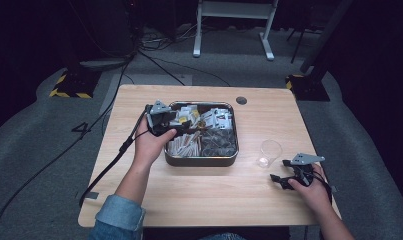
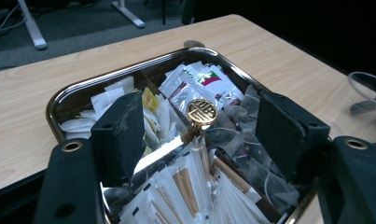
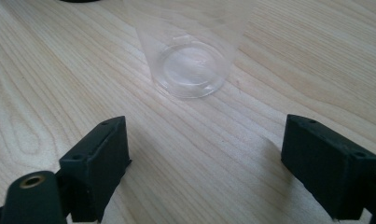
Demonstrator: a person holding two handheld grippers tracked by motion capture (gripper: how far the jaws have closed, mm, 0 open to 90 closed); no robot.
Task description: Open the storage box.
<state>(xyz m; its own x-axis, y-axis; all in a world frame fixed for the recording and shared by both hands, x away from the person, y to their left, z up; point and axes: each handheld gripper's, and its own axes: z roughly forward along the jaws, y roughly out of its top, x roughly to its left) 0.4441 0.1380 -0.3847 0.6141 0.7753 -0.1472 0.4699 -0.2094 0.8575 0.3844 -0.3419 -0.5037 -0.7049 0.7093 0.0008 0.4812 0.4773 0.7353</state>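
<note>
Rounded metal tray (image 1: pixel 200 161) of paper sachets; clear plastic cup (image 1: pixel 269 152)

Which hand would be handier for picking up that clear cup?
The right. Its gripper has open jaws aimed at the clear cup just ahead on the table; the left gripper is over the tin.

Silver tray (image 1: pixel 201 160), clear cup (image 1: pixel 269 152), pale wood-grain table (image 1: pixel 199 190).

Dark lab/studio: black surrounds, floor cables (image 1: pixel 154 60), hazard-taped stands (image 1: pixel 69 87).
</note>
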